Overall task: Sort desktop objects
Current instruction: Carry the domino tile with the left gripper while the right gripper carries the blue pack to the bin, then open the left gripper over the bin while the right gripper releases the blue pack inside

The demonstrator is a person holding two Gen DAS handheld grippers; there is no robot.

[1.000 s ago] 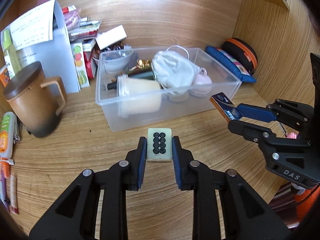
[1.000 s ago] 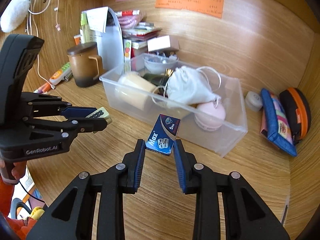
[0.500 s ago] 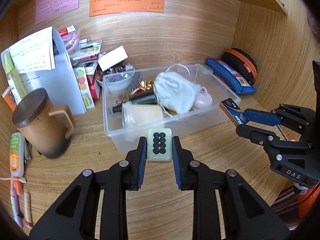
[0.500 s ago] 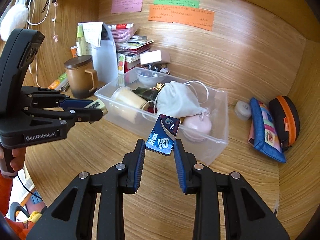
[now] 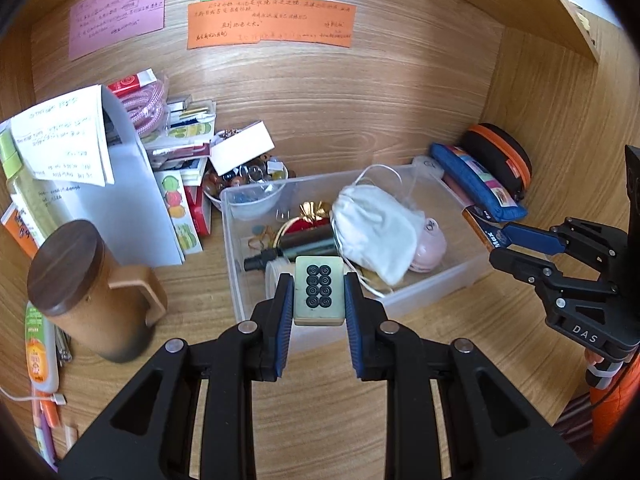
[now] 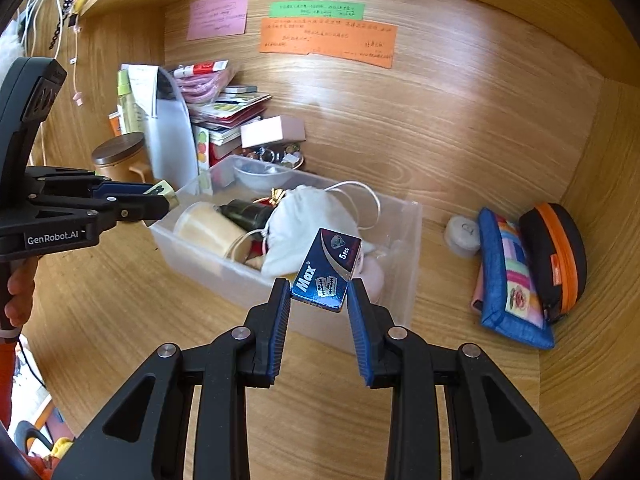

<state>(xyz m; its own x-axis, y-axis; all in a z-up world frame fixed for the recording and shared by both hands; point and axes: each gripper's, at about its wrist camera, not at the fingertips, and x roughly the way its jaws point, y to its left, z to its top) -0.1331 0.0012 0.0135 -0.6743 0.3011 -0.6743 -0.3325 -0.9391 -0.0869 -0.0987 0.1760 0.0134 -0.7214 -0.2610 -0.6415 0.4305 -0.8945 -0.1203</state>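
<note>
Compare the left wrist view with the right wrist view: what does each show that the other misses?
Only the left wrist view shows the mahjong tile face-on with its eight circles, and the pens lying at the desk's left edge. Only the right wrist view shows the razor blade box label and the small white round case beside the blue pouch. Both show the clear bin, white drawstring bag, brown lidded mug and sticky notes.

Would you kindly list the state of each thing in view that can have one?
Left tongs: shut on mahjong tile, above the bin's near edge.
Right tongs: shut on razor blade box, tilted.
Clear bin: lidless, partly filled.
White pouch: drawstring pulled closed, inside bin.
Brown mug: upright, lid on.
Orange-trimmed case: zipped.
</note>
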